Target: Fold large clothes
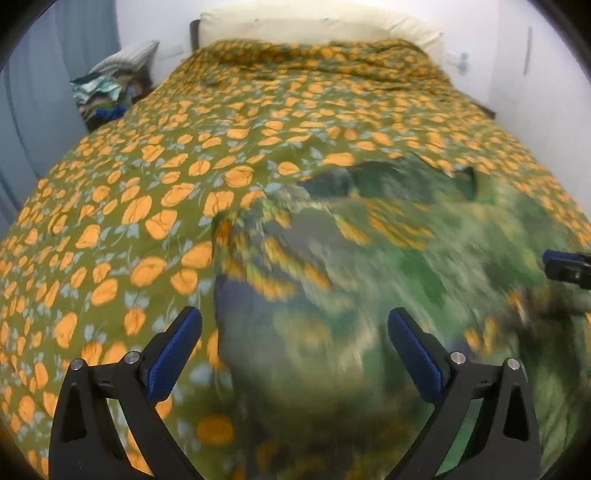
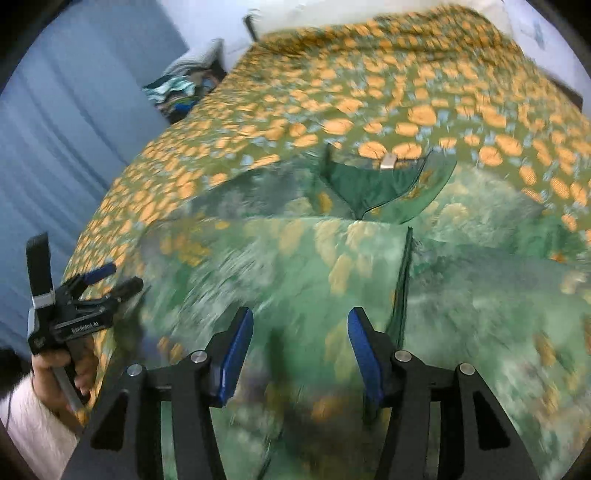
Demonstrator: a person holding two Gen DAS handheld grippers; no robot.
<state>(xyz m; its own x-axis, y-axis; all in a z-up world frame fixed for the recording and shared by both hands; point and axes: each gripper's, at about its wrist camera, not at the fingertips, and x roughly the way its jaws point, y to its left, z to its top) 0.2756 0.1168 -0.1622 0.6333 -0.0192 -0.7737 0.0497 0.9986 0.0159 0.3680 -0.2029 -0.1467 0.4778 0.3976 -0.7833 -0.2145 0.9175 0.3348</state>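
A large green garment with a yellow flower print lies spread on the bed, blurred by motion; its dark green neckline with a pale label points toward the headboard. The same garment fills the lower right of the left wrist view. My left gripper hovers over the garment's left edge with its jaws wide open and nothing between them. It also shows as the left gripper held in a hand. My right gripper stands about half open above the cloth, its blue pads clear of it. Its tip is the right gripper.
The bed carries an olive bedspread with orange flowers. A white pillow lies along the headboard. A pile of clothes sits beside the bed at the far left, next to a blue curtain.
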